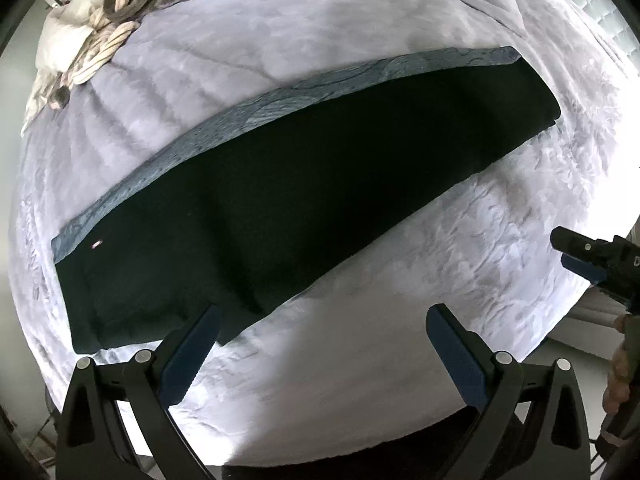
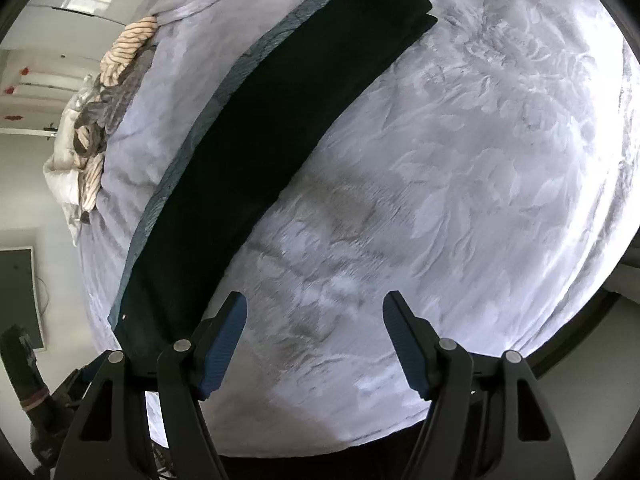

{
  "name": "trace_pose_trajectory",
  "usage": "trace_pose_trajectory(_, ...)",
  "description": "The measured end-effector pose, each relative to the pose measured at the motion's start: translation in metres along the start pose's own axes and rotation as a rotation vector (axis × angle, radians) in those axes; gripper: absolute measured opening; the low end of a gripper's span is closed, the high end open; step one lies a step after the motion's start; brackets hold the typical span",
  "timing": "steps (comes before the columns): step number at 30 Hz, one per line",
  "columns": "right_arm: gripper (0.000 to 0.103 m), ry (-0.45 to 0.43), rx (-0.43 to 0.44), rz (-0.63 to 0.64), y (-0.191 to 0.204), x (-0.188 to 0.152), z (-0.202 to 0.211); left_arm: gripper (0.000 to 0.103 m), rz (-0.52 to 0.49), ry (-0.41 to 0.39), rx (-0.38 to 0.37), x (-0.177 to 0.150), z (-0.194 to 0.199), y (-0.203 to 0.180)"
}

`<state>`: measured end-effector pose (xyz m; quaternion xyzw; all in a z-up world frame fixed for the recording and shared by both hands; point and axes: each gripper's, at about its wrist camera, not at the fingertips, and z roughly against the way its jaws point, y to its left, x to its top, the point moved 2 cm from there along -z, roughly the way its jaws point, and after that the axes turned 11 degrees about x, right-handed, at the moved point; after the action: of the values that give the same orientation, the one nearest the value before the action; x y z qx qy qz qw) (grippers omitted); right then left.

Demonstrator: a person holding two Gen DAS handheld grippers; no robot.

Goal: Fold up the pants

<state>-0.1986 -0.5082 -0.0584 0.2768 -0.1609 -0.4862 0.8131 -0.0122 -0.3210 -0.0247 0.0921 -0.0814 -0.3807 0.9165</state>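
Our left gripper point(image 1: 322, 330) and right gripper point(image 2: 315, 316) both hang spread and empty above the pale grey textured bedspread point(image 2: 460, 184), just beside the long dark folded pants point(image 1: 288, 184) lying flat on a blue-grey strip of cloth point(image 1: 224, 128), with crumpled striped bedding point(image 2: 120, 52) beyond.

The pants point(image 1: 304, 184) are black, with a grey-blue textured strip along one long edge. The blanket point(image 1: 360, 360) under them is pale lilac-grey with a leaf-like pattern. The bundled cloth point(image 2: 120, 52) has beige and white stripes.
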Motion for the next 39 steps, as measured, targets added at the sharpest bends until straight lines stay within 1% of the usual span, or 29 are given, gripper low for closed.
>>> trace_pose_trajectory(4,0.074,0.01,0.009,-0.011,-0.014,0.016,0.003,0.103,0.008,0.01,0.003,0.01,0.0,-0.015)
trace_pose_trajectory(9,0.074,-0.012,0.023,-0.037,-0.032,0.042,0.014,0.103,0.011,0.03,0.016,0.02,-0.004,-0.03)
trace_pose_trajectory(15,0.074,-0.041,0.026,-0.069,-0.05,0.072,0.023,0.103,0.022,0.055,0.026,0.035,-0.014,-0.045)
trace_pose_trajectory(19,0.074,-0.048,0.039,-0.084,-0.06,0.086,0.022,0.103,0.023,0.061,0.028,0.048,-0.025,-0.058)
trace_pose_trajectory(20,0.074,-0.048,0.045,-0.089,-0.062,0.088,0.021,0.103,0.021,0.073,0.03,0.052,-0.032,-0.063)
trace_pose_trajectory(22,0.074,-0.049,0.074,-0.104,-0.066,0.094,0.016,0.103,0.021,0.093,0.025,0.058,-0.041,-0.07)
trace_pose_trajectory(24,0.074,-0.051,0.117,-0.119,-0.069,0.1,0.011,0.103,0.025,0.094,0.022,0.064,-0.046,-0.076)
trace_pose_trajectory(27,0.074,-0.064,0.167,-0.138,-0.07,0.114,0.005,0.103,0.037,0.069,0.027,0.076,-0.049,-0.082)
trace_pose_trajectory(32,0.074,-0.123,0.234,-0.136,-0.074,0.145,-0.004,0.103,0.08,0.047,0.04,0.1,-0.063,-0.084)
trace_pose_trajectory(34,0.075,-0.136,0.271,-0.147,-0.079,0.157,-0.012,0.103,0.108,0.016,0.042,0.11,-0.068,-0.082)
trace_pose_trajectory(36,0.075,-0.143,0.29,-0.164,-0.084,0.164,-0.02,0.103,0.128,-0.006,0.053,0.118,-0.074,-0.084)
trace_pose_trajectory(39,0.077,-0.156,0.331,-0.179,-0.09,0.17,-0.027,0.103,0.165,0.016,0.057,0.124,-0.094,-0.084)
